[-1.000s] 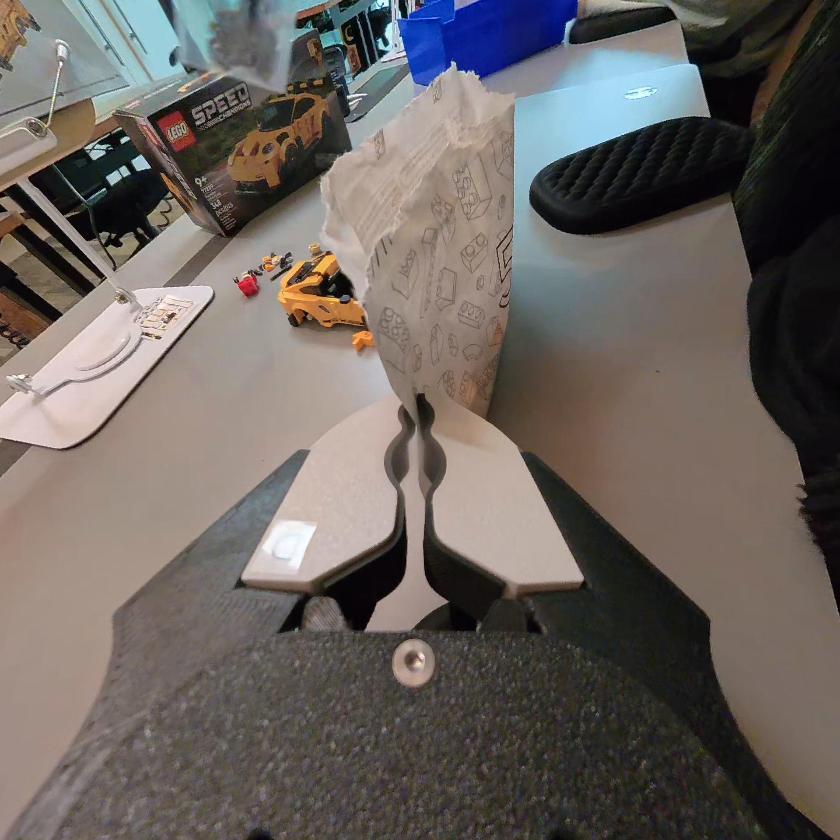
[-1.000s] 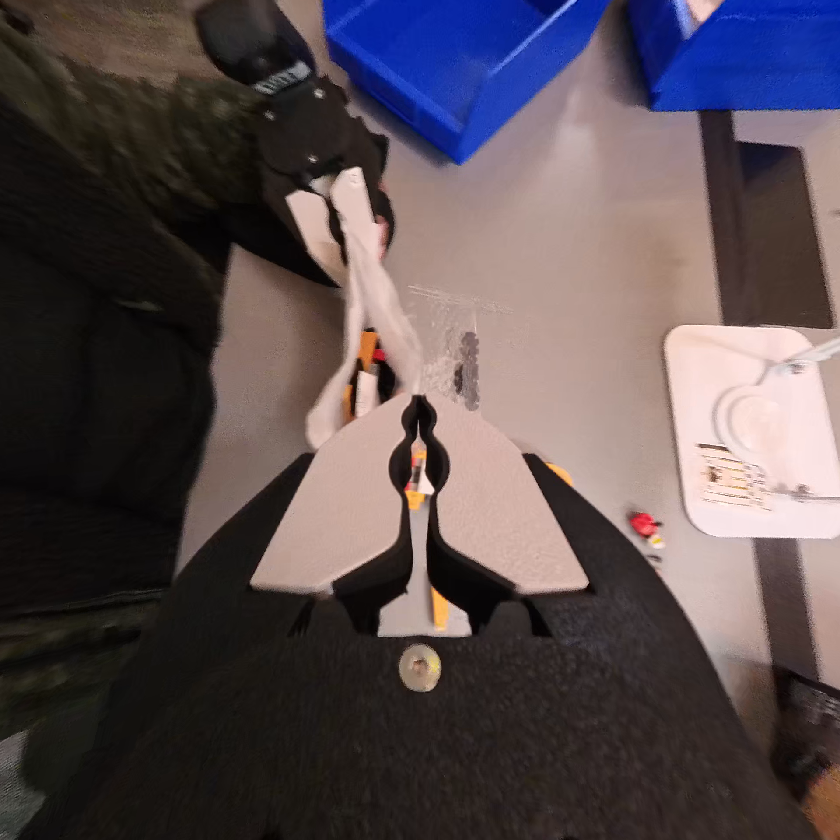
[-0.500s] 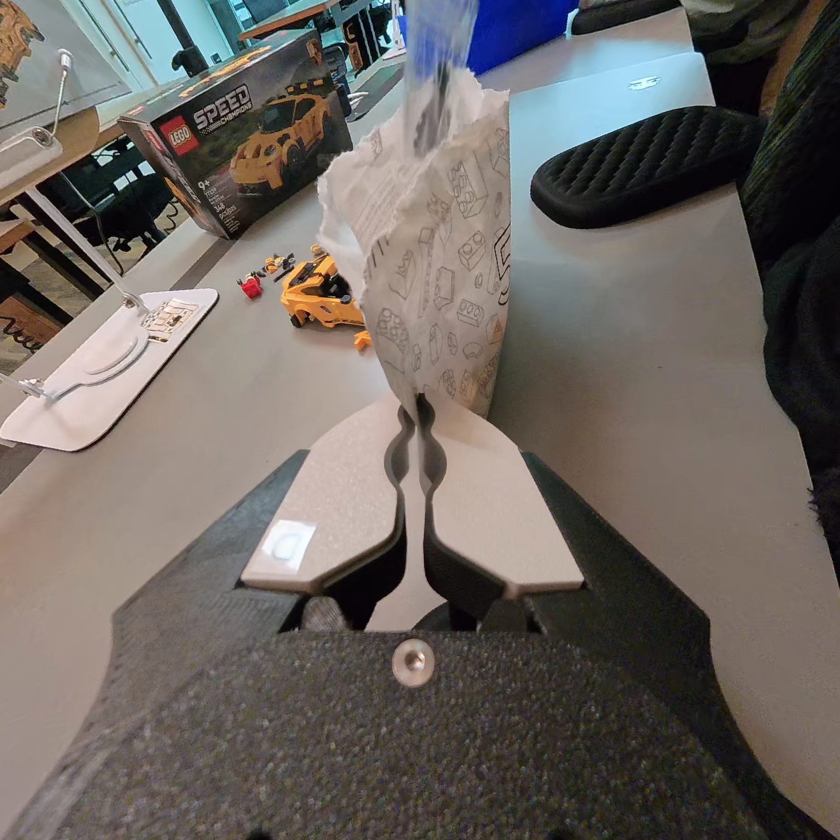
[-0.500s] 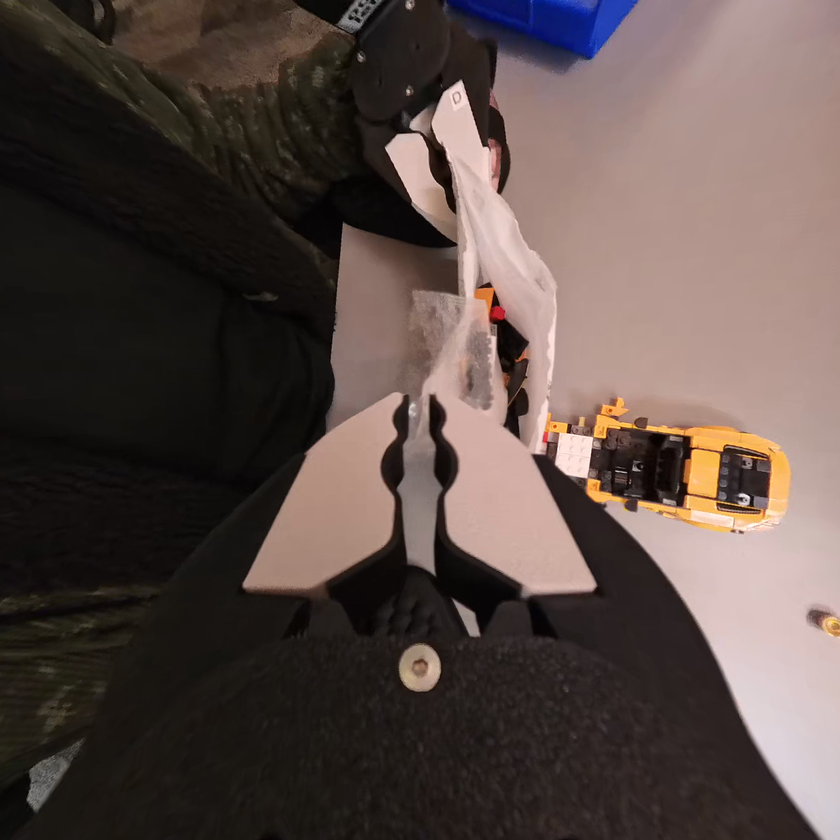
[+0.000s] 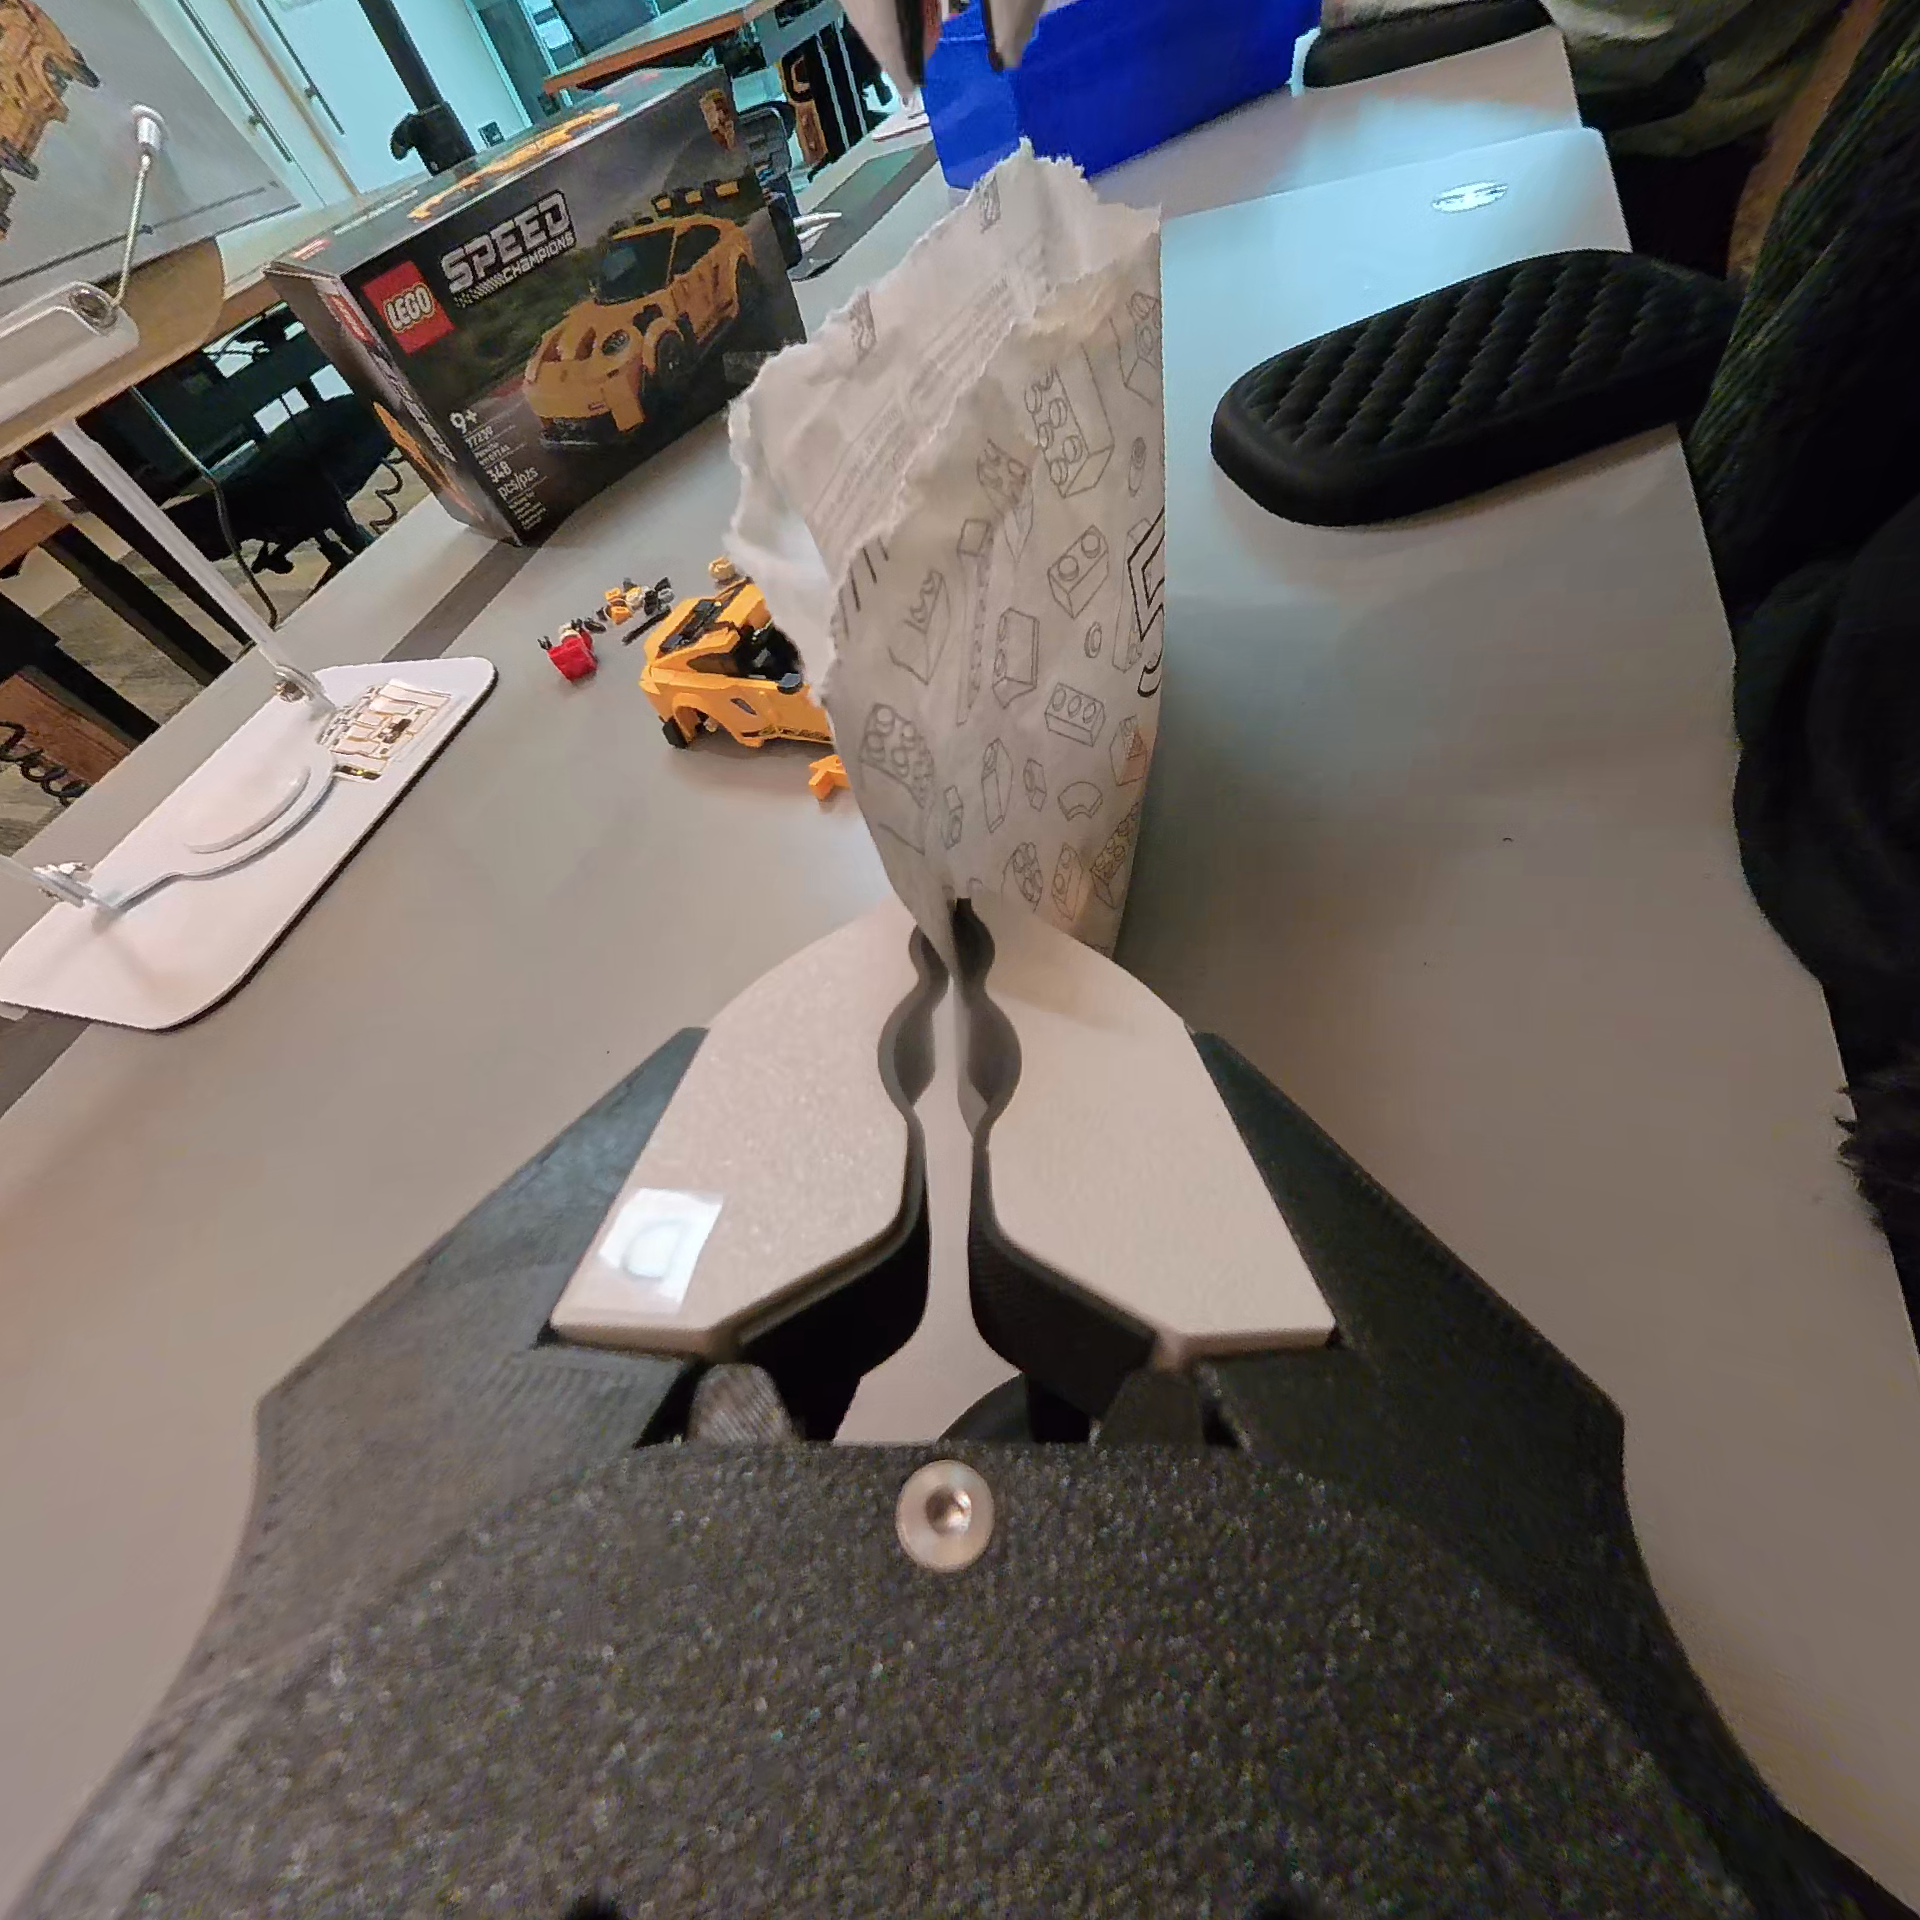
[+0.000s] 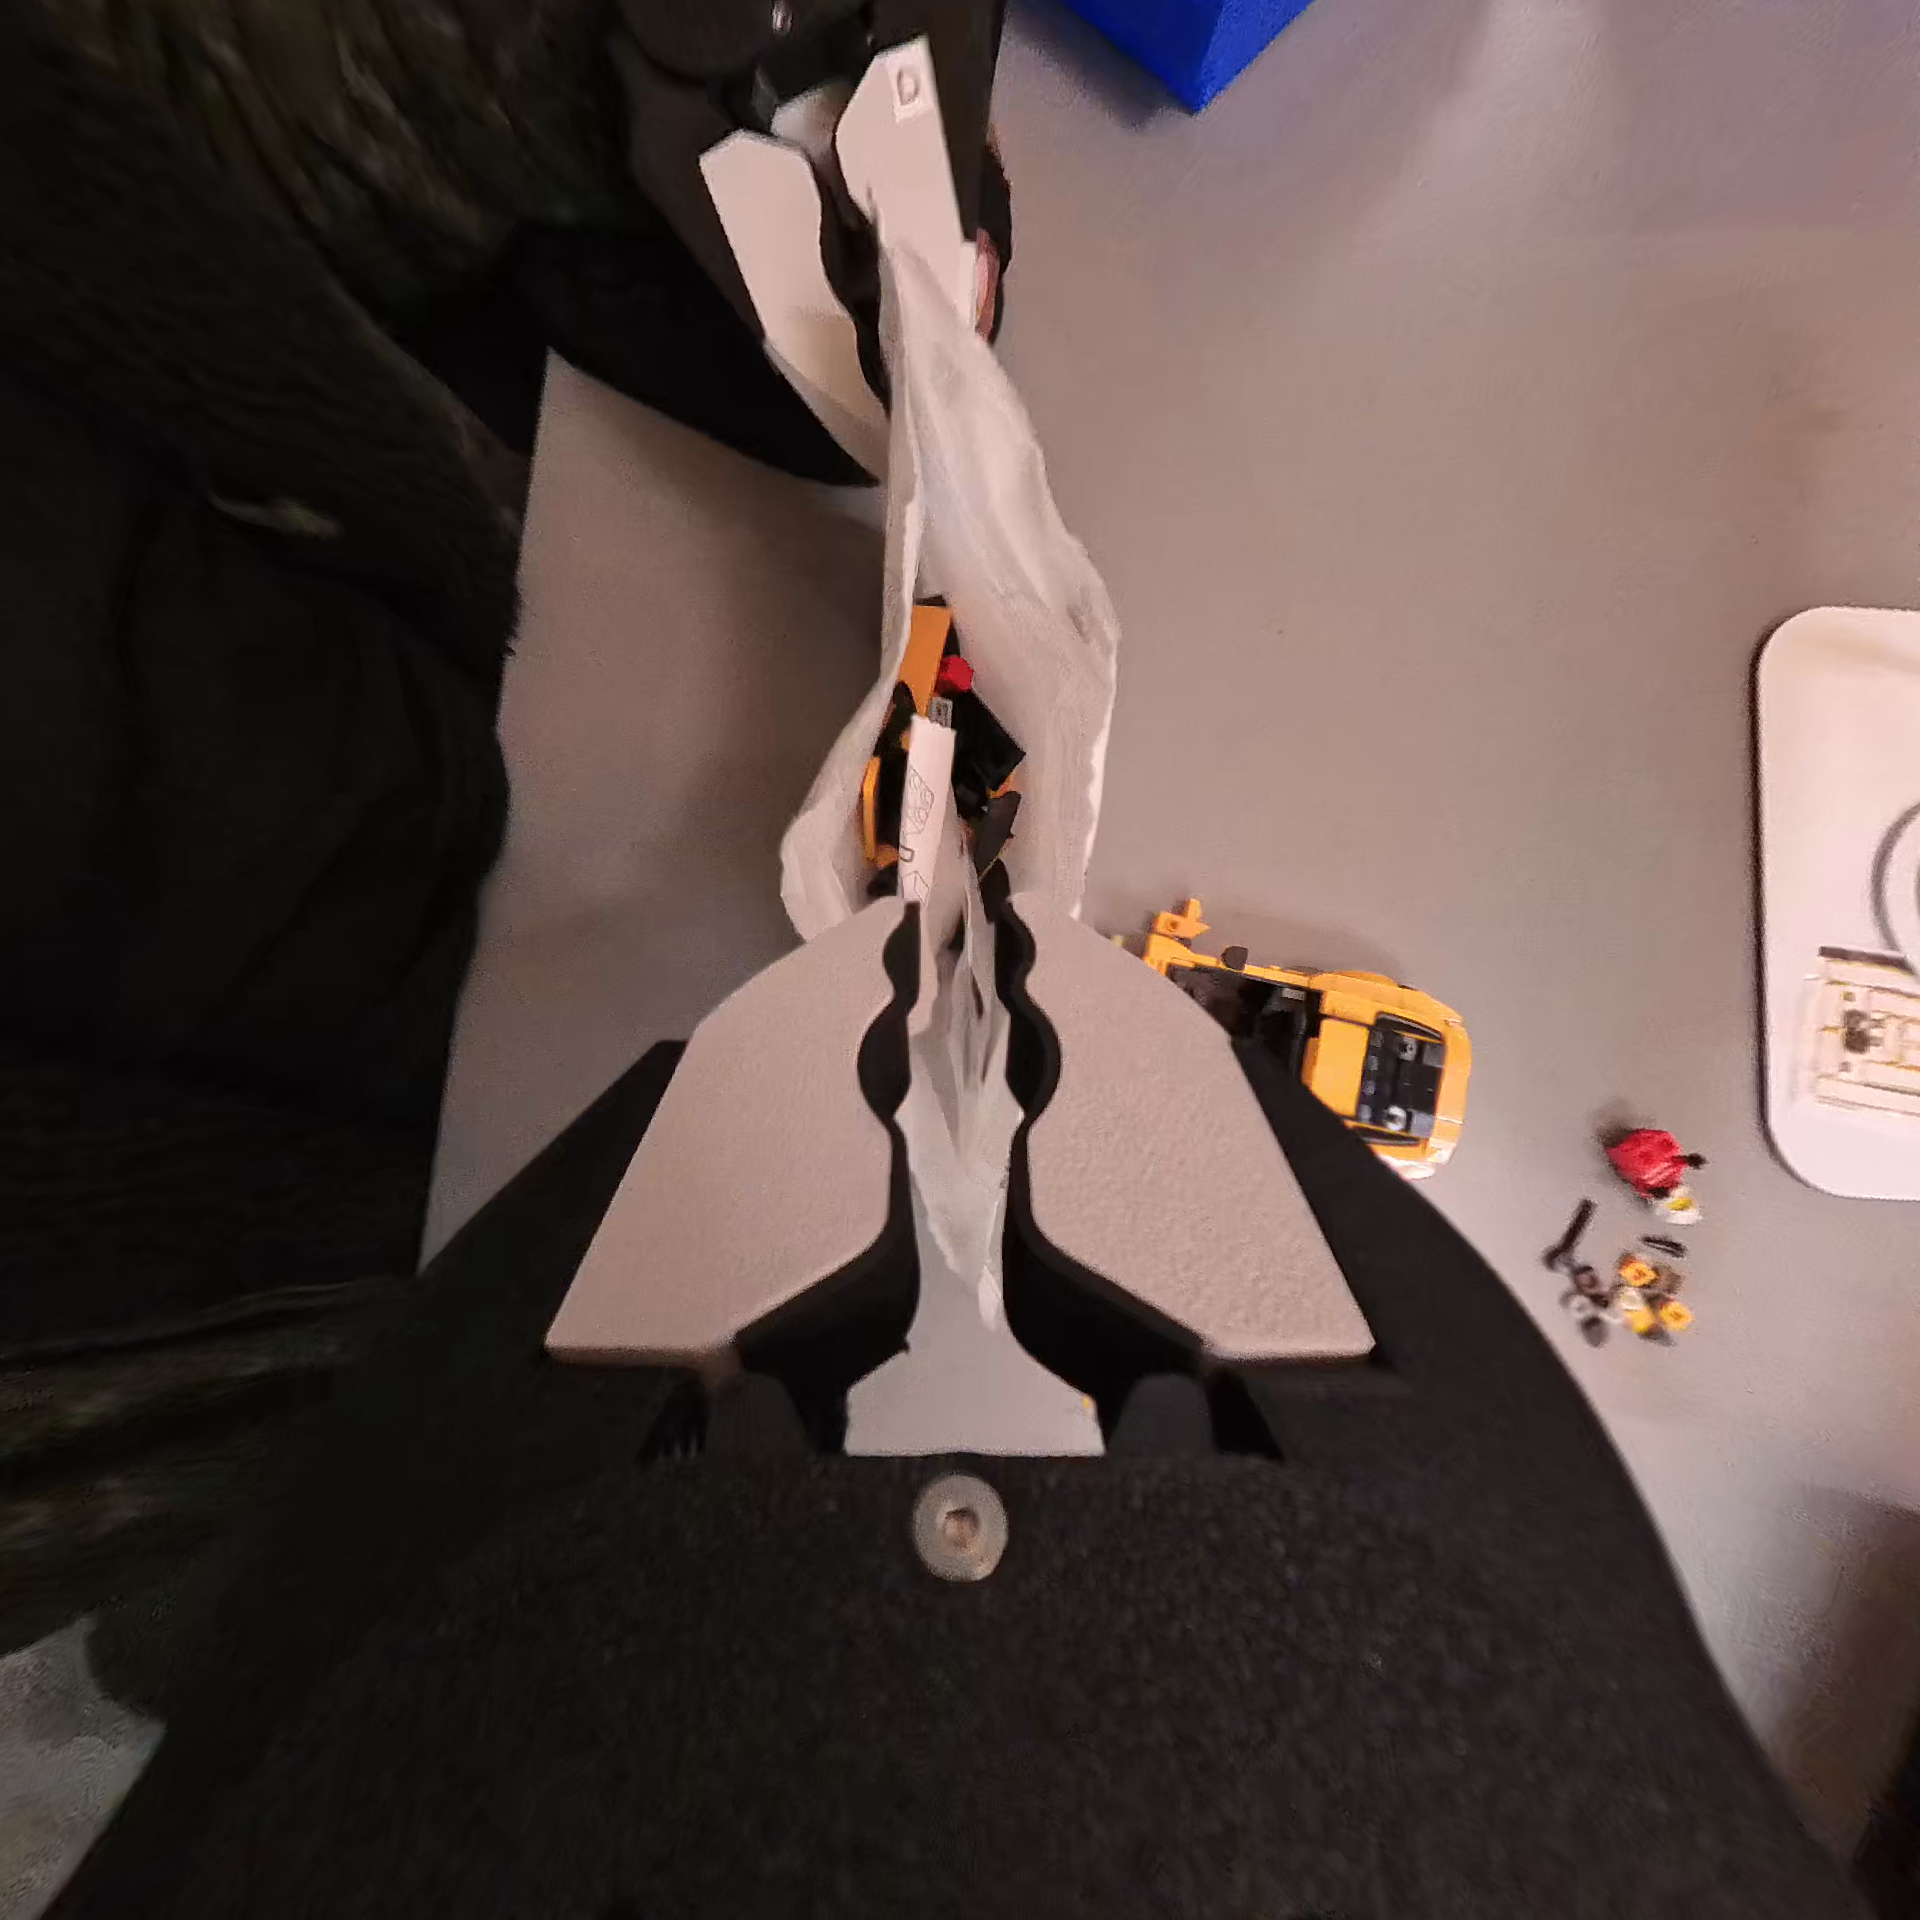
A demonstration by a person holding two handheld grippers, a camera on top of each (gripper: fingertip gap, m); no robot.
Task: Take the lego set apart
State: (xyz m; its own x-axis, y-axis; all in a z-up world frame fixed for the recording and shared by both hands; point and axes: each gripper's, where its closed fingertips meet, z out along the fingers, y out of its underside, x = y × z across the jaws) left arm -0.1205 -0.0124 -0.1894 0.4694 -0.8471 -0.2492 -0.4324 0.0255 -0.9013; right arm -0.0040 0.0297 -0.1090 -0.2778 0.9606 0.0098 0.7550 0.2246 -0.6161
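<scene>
A white paper bag (image 5: 1018, 623) printed with brick drawings stands upright on the grey table. My left gripper (image 5: 954, 914) is shut on its lower edge, and it also shows in the right wrist view (image 6: 878, 343). My right gripper (image 6: 961, 914) hangs over the bag's open mouth (image 6: 997, 540) with its jaws a little apart, and crumpled white paper shows through the gap. Yellow, black and red pieces (image 6: 914, 727) lie inside the bag. The part-stripped yellow car (image 5: 727, 675) (image 6: 1340, 1049) sits beside the bag. The right gripper's tips (image 5: 951, 52) show above the bag.
Small loose pieces (image 6: 1631, 1278) and a red piece (image 5: 569, 657) lie past the car, and an orange piece (image 5: 829, 774) lies by the bag. A white stand base (image 5: 239, 831), the set's box (image 5: 561, 312), blue bins (image 5: 1091, 83), a black armrest pad (image 5: 1475, 384) and a dark sleeve (image 6: 260, 623) surround the area. My right fingertips sit around 15 cm from my left ones. The part-stripped yellow car (image 6: 1340, 1049) is about 15 cm from my right fingertips.
My right gripper carried a small clear bag of dark pieces over the paper bag's mouth, and its jaws have parted. The left gripper kept hold of the paper bag.
</scene>
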